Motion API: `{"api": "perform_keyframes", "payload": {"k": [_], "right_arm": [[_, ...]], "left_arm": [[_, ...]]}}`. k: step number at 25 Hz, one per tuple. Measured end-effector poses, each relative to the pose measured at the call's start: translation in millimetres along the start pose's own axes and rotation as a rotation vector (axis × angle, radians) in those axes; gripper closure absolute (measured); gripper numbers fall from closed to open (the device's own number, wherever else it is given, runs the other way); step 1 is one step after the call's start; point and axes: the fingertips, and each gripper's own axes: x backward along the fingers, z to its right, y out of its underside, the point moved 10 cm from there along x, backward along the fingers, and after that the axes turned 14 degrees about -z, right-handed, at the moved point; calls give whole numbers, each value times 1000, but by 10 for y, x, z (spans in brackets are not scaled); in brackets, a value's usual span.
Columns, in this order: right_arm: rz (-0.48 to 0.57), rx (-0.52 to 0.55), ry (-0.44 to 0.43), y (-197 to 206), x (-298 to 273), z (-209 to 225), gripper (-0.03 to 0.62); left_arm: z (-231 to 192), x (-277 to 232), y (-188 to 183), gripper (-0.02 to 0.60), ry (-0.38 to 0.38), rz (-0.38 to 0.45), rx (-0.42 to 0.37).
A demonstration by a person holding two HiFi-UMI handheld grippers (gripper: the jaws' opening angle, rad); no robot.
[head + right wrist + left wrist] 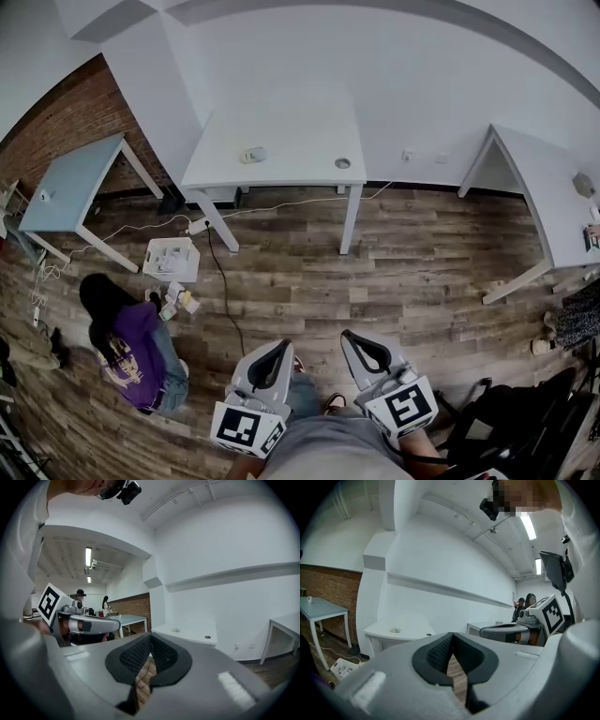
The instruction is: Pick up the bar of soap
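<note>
A small pale bar of soap (251, 155) lies on the white table (281, 169) against the far wall, left of a round hole (343, 163) in the top. It shows as a small lump in the left gripper view (395, 630) and in the right gripper view (176, 630). My left gripper (281, 345) and right gripper (349, 336) are side by side at the bottom of the head view, well short of the table, over the wooden floor. Both point toward the table. Each has its dark pads together with nothing held, as seen on the left gripper (451, 637) and the right gripper (150, 639).
A person in a purple top (131, 342) crouches on the floor at left, by a white box (172, 258) and a black cable (225, 291). A blue-grey table (70, 187) stands far left, another white table (553, 197) at right. Dark bags (525, 422) sit lower right.
</note>
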Motion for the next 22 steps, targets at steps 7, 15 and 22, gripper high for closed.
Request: {"api": "perform_keyframes", "payload": {"k": [7,15,22], "right_arm": [[-13,4,10,-278,-504,141,591],[-34,11,-2,-541,-1132,211,591],[-35,29,-5,-769,-1618,179,591]], "left_arm": [[-514,-275,-214,579,8,5,-3],[-1127,-537,-380,580,15,6,8],[-1605,-642,-457,580,13,11,8]]}}
